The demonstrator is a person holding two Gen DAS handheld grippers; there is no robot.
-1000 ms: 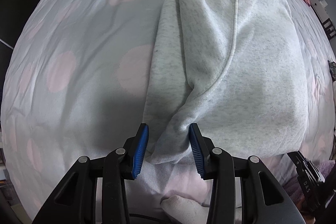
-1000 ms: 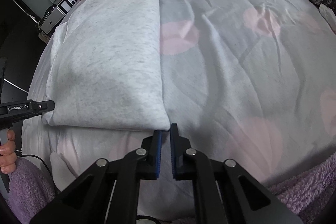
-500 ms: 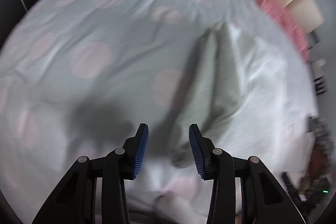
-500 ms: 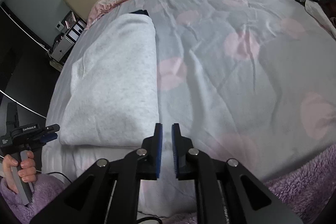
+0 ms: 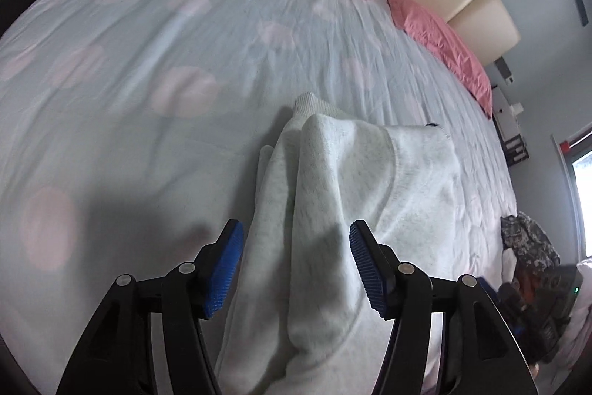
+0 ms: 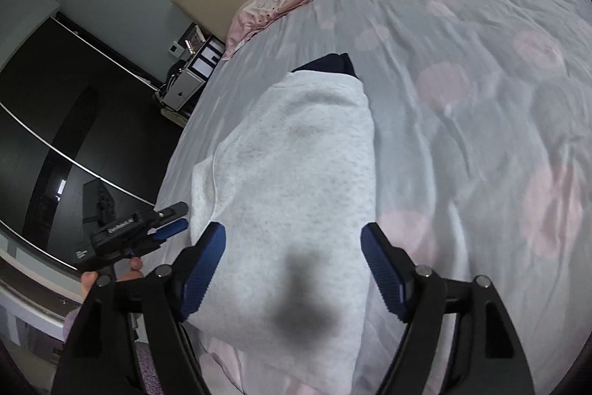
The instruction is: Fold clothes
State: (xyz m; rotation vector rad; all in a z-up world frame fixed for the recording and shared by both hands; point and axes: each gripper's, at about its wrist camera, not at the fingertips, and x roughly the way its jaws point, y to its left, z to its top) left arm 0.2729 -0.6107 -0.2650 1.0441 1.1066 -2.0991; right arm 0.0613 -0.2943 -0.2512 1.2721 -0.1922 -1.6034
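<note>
One garment shows, a pale grey sweatshirt [image 5: 355,195] lying near the foot edge of the bed [image 5: 148,62], and it looks partly folded: in the right wrist view its right side makes a straight folded edge, while in the left wrist view the other side is bunched, with a loose flap and a ribbed cuff poking out at the top. Something dark [image 6: 329,63] peeks from under its far end; I cannot tell what. The left tool [image 5: 296,265] has just been opening; cloth lies between its fingers but the pads do not press it. The right tool [image 6: 292,269] has just opened wide above the sweatshirt, gripping nothing. My judgement: tidying the bunched side and a crosswise fold remain.
</note>
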